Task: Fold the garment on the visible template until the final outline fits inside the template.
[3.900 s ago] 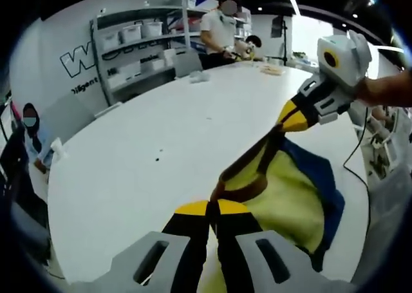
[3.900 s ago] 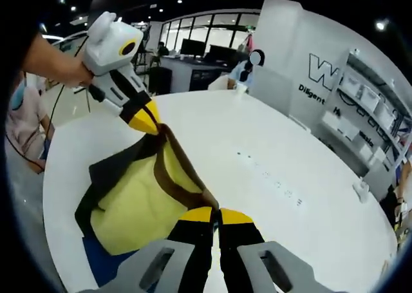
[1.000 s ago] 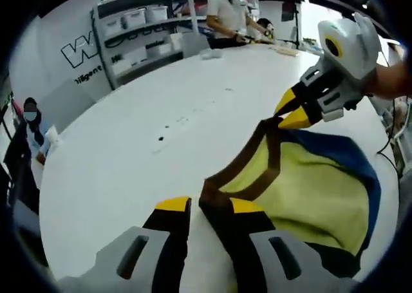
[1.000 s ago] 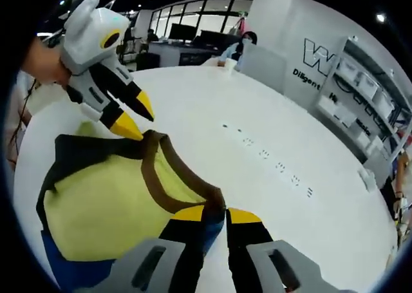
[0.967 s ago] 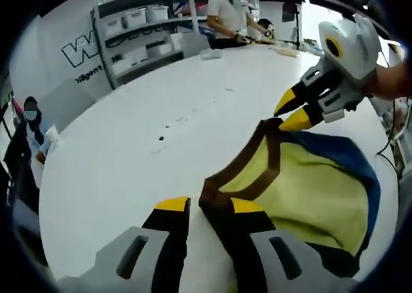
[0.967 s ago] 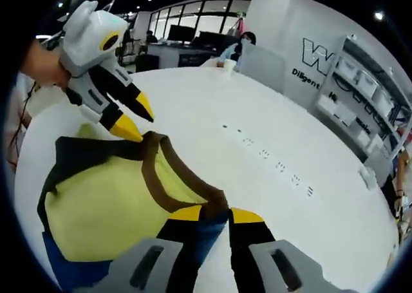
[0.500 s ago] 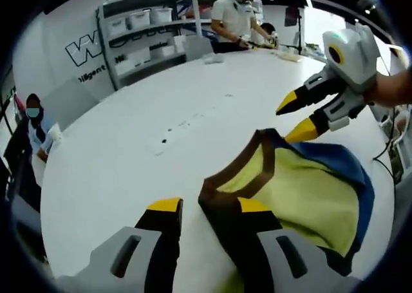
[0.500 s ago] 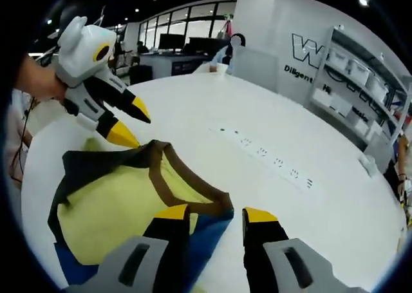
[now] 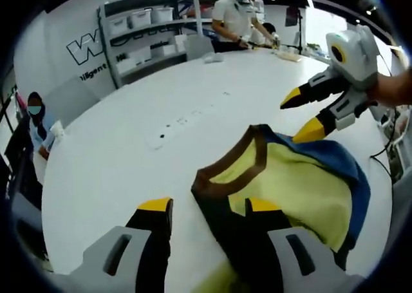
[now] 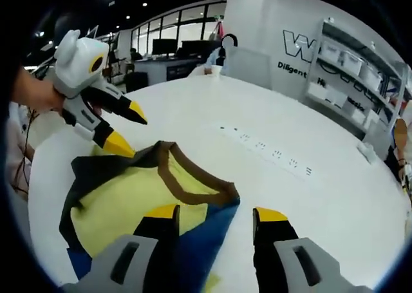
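Note:
A yellow garment with a brown collar and blue and dark edges lies on the white table. My left gripper is open, its jaws standing on either side of the collar's near corner without pinching it. My right gripper comes in from the right, open, just above the garment's far edge. In the right gripper view the garment lies below and left, with the collar ahead of my open right gripper. The left gripper hovers open at the garment's far corner.
A row of small dark marks crosses the table. Shelves with white bins stand behind it, and a person works at the far side. Another person sits at the left. A hand holds the right gripper.
Both grippers have opened and let go of the collar they held shut 3.9 s ago. The garment has dropped flat on the table, and both grippers have drawn back a little.

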Demonstrator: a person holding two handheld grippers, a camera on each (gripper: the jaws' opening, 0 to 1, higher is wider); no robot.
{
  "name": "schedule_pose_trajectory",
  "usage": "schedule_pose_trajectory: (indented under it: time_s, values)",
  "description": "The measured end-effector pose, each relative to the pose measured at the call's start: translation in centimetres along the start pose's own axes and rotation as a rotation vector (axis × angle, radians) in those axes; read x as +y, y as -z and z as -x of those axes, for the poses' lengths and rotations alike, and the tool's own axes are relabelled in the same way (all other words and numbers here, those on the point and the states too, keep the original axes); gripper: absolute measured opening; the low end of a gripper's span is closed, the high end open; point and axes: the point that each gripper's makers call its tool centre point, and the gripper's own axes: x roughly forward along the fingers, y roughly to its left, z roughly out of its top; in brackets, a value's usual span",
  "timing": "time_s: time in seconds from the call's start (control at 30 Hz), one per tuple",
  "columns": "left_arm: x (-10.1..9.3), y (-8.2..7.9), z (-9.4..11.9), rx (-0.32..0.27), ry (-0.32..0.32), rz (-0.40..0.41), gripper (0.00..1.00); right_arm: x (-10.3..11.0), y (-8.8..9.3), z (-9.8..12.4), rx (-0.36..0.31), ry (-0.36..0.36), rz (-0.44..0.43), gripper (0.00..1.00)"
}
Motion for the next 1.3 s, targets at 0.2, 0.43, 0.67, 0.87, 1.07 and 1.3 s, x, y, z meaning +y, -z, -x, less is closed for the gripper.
schedule_pose_trajectory:
  time_s: [0.2,0.43,0.67,0.87,1.07,1.3]
  values:
    - [-0.2,-0.7,0.8,-0.015,-0.038,0.034,0.5,0.9,0.1,0.4,0.008,0.004,-0.023,0.43]
    - [-1.0,-0.3,1.7,-0.003,-0.051,0.027,0.48,1.3,0.5,0.8,0.021,0.007,-0.03,0.42]
    - [-1.8,0.5,2.4,0.016,-0.056,0.082,0.44,2.2,1.8,1.3,0.052,0.005,-0.047,0.37]
    - [-2.9,1.3,2.3,0.039,-0.058,0.074,0.38,2.9,2.5,1.5,0.066,0.009,-0.066,0.35]
    - [-4.3,1.7,2.3,0.054,-0.047,0.079,0.35,3.8,2.8,1.9,0.065,0.005,-0.071,0.33]
    - [-5.7,2.8,2.2,0.092,-0.035,0.087,0.26,4.1,3.2,2.3,0.077,0.009,-0.079,0.3]
